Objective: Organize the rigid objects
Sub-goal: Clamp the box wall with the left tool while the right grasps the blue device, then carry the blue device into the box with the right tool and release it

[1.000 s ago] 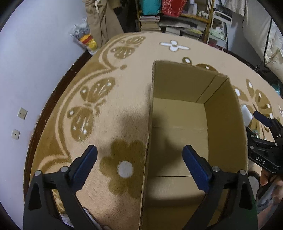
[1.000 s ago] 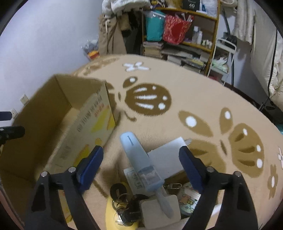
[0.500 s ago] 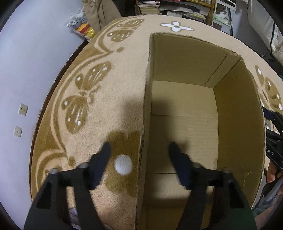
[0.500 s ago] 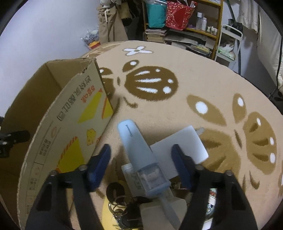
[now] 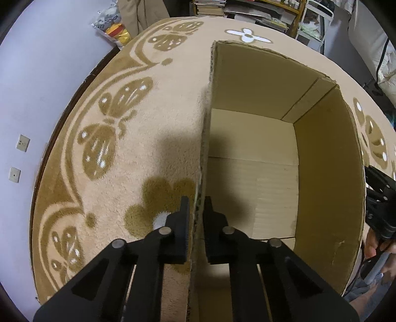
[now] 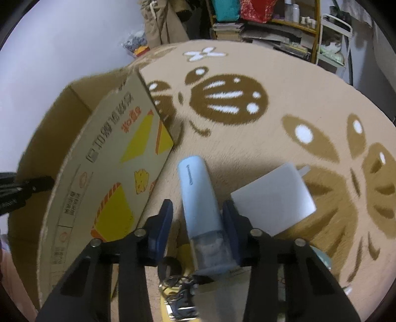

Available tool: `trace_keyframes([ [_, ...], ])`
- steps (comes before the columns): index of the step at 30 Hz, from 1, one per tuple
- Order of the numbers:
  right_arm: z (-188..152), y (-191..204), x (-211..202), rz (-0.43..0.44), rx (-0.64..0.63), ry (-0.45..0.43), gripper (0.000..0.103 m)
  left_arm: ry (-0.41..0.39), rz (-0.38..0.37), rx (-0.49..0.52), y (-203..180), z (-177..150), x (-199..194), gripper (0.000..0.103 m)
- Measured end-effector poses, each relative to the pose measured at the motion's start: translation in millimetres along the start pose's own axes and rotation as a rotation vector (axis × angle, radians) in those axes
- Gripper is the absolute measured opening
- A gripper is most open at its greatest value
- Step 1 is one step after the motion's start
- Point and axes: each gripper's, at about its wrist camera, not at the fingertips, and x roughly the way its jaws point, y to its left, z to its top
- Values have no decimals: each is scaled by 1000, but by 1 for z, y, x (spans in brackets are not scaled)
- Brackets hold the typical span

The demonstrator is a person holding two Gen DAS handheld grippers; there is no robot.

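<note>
Slippage is your main worry: the pale blue handheld device lies on top of the small clutter pile just beside the cardboard box, and your right gripper has its blue pads either side of the smooth body, the right pad touching and the left one with a gap, so it is closing, not yet clamped. The casing looks glossy and tapered, so a squeeze this far back could let it tip nose-down as you lift, or drag the keys tangled under its tail. Your left gripper is pinched shut on the box's near wall; pull too hard and the thin cardboard may fold or the empty box may skid on the pile. Beside the device sits a white charger block, close enough to be nudged. Everything rests on a plush beige rug with brown butterfly and flower motifs, soft footing that lets things tilt. Beyond it stand crowded shelves and a plain white wall.
</note>
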Motion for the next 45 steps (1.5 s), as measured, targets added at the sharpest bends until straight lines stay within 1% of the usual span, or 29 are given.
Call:
trace_keyframes([
  [1,-1,3,3,-14,-14,-3,42,-2,6,4,-1,0,0,8],
  [2,-1,6,5,-31,-33,-12,39,-3,6,7,-1,0,0,7],
  [3,-1,9,6,-57,-48,-26,33,-4,6,8,-1,-1,0,7],
  [4,-1,11,8,-78,-53,-28,32,-4,7,7,-1,-1,0,7],
  [9,-2,12,3,-114,-6,-51,30,-4,7,6,-1,-1,0,7],
  [12,-4,7,-9,-110,50,-91,30,-7,15,12,-2,-1,0,7],
  [17,1,2,-27,-121,88,-156,30,-13,34,24,-4,-1,0,8],
  [21,9,0,-44,-95,119,-197,30,-19,58,36,-6,-2,0,9],
  [25,16,9,-70,-53,132,-253,30,-20,71,42,-8,-2,0,9],
  [28,24,23,-89,7,123,-293,30,-20,72,39,-8,-2,0,10],
  [33,34,49,-100,96,105,-337,30,-24,80,44,-8,-2,1,10],
  [37,40,72,-92,132,87,-328,29,-27,85,47,-9,-3,1,10],
  [41,36,84,-75,152,93,-300,30,-30,95,53,-10,-3,1,11],
  [45,31,91,-57,142,73,-260,30,-30,100,59,-10,-3,1,11],
])
